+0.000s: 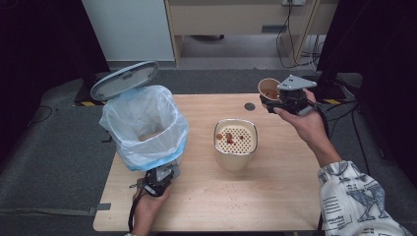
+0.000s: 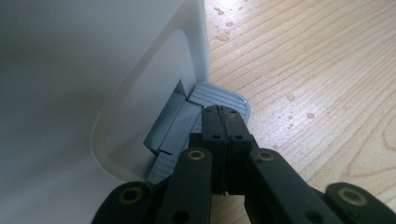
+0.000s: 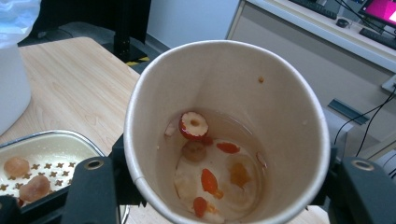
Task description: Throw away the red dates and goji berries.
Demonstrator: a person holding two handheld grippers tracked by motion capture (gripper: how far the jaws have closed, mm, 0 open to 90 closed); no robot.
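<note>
A pale wooden table (image 1: 206,196) takes up the middle of the room, and the biggest thing on it is a white pedal bin (image 1: 142,130) at the left, lined with a bluish plastic bag (image 1: 167,115) and with its grey lid (image 1: 124,79) tipped up and back. Down at the front of the bin the left gripper (image 1: 158,179) has its jaws pressed together with nothing between them, and their tips rest on the grey foot pedal (image 2: 219,95) at the base of the bin (the left gripper view shows the pedal close up, with a few drops of liquid (image 2: 292,98) on the wood just beside it). Near the middle of the table stands a cream container with a perforated strainer top (image 1: 236,140), and some brownish bits of fruit (image 3: 25,179) lie on the holes. Off to the right, above the far edge of the table, the right gripper (image 1: 280,101) clamps a paper cup (image 3: 224,130) by its sides and holds it tilted. Inside the cup a little liquid lies at the bottom with red berries (image 3: 209,181) and a slice of red date (image 3: 194,125)
</note>
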